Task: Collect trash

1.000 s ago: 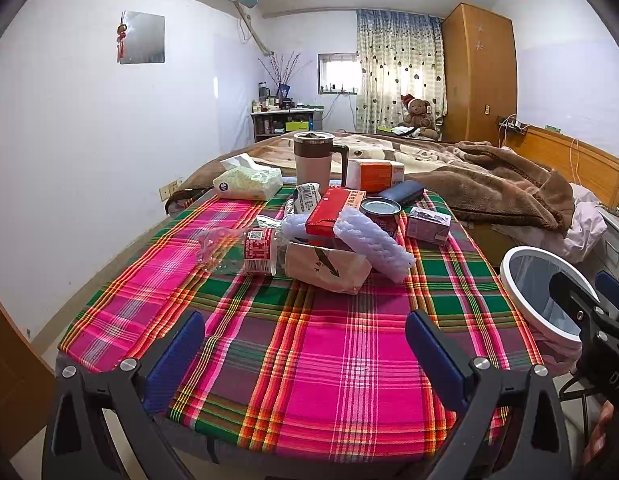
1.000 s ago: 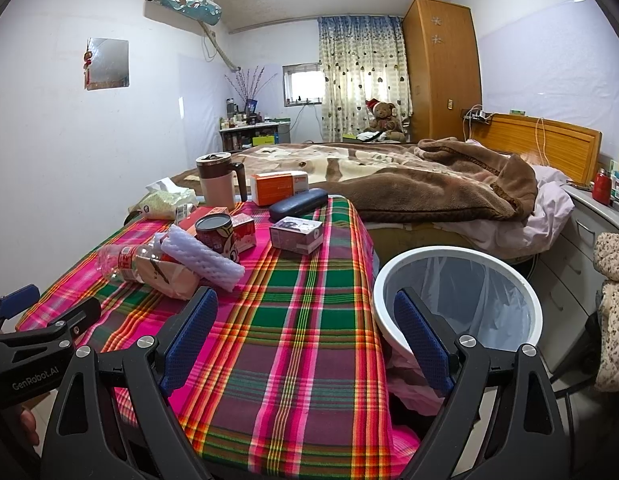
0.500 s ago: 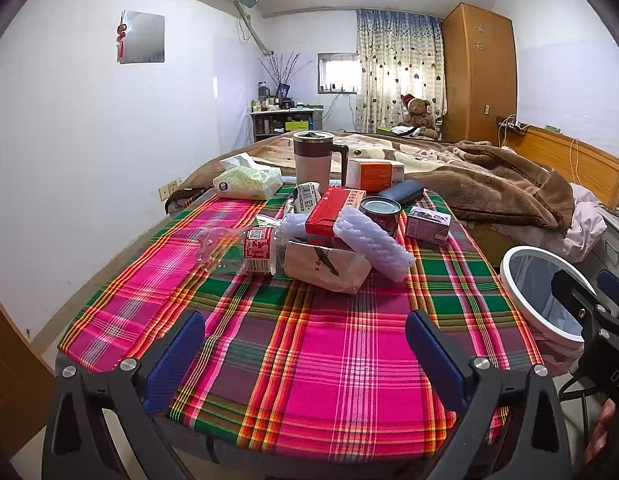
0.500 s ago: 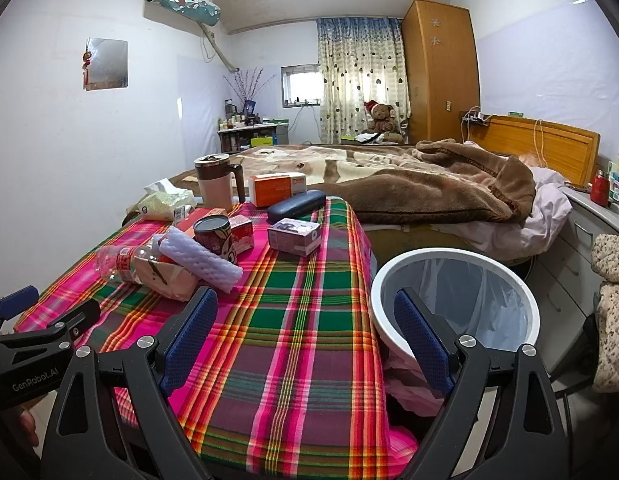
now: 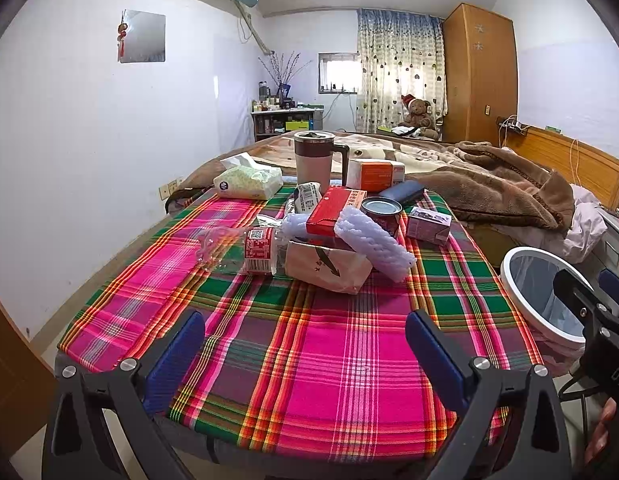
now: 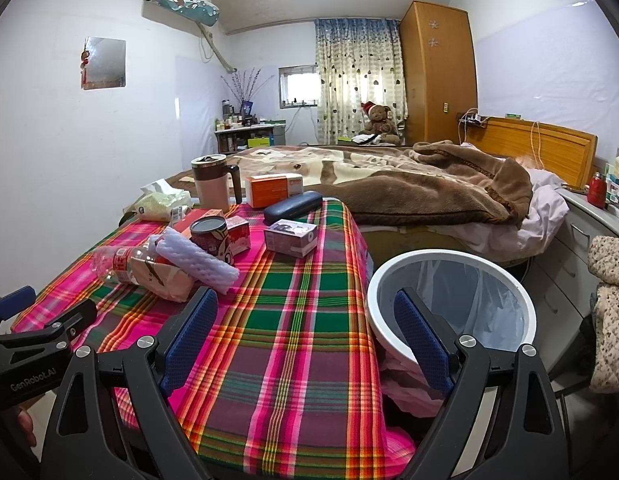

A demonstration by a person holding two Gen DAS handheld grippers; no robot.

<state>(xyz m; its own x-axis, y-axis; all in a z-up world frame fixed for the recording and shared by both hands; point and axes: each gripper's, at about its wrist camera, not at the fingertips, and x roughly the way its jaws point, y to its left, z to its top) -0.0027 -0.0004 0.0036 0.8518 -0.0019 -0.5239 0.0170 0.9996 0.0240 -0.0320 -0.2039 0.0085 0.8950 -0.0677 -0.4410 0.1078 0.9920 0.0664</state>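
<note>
Hovering: left gripper point(image 5: 305, 344) and right gripper point(image 6: 305, 332), jaws wide, empty. Trash pile point(image 5: 325, 240) mid-desk point(image 5: 349, 360); bin point(image 6: 449, 300) beside. Risk: clear bottle point(image 5: 237, 248) rolling off if nudged.

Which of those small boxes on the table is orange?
The orange box at the far end, beside the mug. The red box and the purple box lie nearer.

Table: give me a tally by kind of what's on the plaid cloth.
Boxes: 4 (orange box, red box, purple box, small red-white carton)
Plastic bottle: 1
Can: 1
Mug: 1
Paper bag: 1
Foam roll: 1
Tissue pack: 1
Glasses case: 1
Barcoded wrapper: 1
Total: 12, crumpled film not counted.
</note>
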